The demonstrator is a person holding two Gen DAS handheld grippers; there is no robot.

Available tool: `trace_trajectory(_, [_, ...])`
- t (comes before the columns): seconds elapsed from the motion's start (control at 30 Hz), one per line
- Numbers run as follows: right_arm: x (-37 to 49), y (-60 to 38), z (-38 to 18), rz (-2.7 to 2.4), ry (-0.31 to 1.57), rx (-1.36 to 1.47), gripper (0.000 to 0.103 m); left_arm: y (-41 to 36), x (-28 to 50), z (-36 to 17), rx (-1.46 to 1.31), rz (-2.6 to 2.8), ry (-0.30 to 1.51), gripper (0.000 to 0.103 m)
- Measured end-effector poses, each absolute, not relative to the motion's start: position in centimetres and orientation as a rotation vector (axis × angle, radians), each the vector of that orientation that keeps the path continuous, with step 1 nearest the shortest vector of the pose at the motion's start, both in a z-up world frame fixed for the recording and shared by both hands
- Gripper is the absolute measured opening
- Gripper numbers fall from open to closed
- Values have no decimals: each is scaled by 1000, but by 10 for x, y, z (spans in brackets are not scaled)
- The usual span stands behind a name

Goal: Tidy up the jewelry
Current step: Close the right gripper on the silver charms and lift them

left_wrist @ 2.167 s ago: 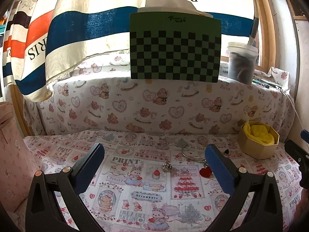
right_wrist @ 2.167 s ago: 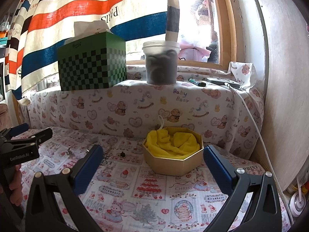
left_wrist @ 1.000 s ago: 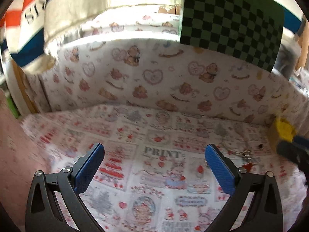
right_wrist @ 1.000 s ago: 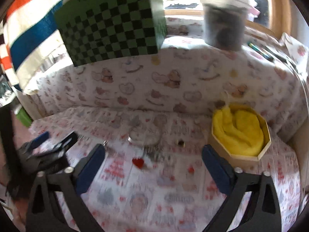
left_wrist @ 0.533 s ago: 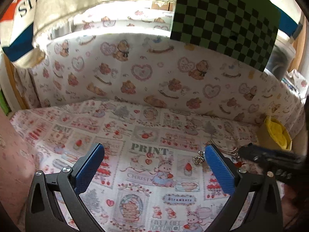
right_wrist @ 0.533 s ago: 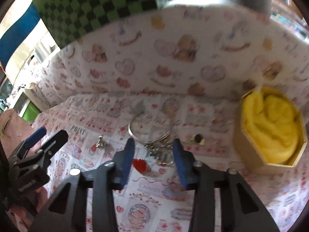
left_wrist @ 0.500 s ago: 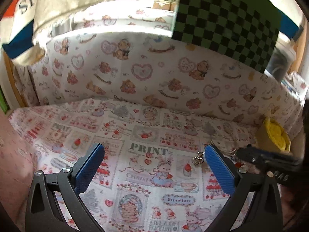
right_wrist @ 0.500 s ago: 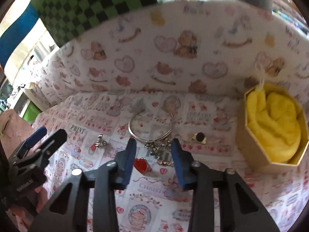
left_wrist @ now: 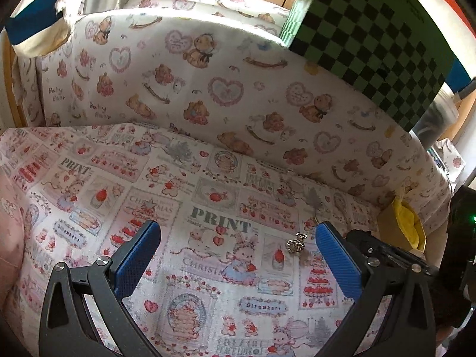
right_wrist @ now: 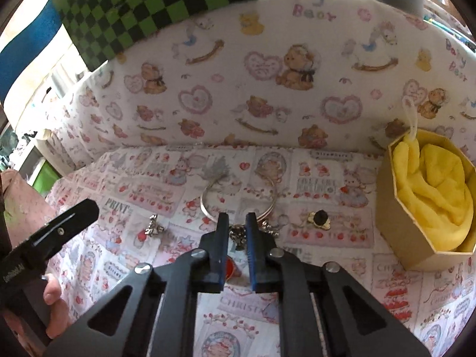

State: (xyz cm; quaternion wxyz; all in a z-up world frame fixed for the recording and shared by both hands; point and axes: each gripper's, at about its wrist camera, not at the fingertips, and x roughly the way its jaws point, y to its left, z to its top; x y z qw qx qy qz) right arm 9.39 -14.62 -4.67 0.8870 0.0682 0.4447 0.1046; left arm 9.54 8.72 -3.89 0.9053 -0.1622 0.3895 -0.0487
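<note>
A silver bangle [right_wrist: 208, 208] with dangling charms and a red heart [right_wrist: 230, 266] lies on the printed cloth. My right gripper [right_wrist: 236, 223] has its jaws nearly closed around the bangle's charm cluster [right_wrist: 238, 233]. A small silver charm [right_wrist: 154, 227] lies to its left and shows in the left wrist view [left_wrist: 296, 242]. A gold flower earring with a black centre [right_wrist: 319, 218] lies to the right. My left gripper [left_wrist: 238, 253] is open and empty above the cloth; the silver charm sits just inside its right finger.
A tan octagonal box lined with yellow cloth [right_wrist: 395, 226] stands at the right, also in the left wrist view [left_wrist: 386, 218]. A teddy-bear-print padded ledge [right_wrist: 267, 74] rises behind, with a green checkered box [right_wrist: 142, 3] on it.
My right gripper has moved down and forward onto the bangle and its jaws have narrowed from wide open to nearly closed on the charms. My left gripper has shifted left and stayed open.
</note>
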Motion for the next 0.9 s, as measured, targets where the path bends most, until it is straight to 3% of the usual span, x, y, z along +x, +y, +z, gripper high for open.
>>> trace_trajectory(0.4, [71, -167, -18, 383, 800, 267, 10, 89, 93, -36, -319, -100, 796, 103])
trace_trajectory(0.53, [70, -150, -20, 231, 803, 72, 10, 84, 91, -35, -282, -86, 785, 103])
trace_trajectory(0.67, [86, -178, -36, 366, 931, 422, 10, 81, 90, -34, -258, -86, 775, 103])
trace_trajectory(0.77, [78, -176, -21, 267, 827, 253, 11, 78, 89, -32, -231, -81, 760, 103])
trace_trajectory(0.9, [74, -184, -11, 288, 815, 285, 14, 71, 88, -31, -192, -83, 751, 103])
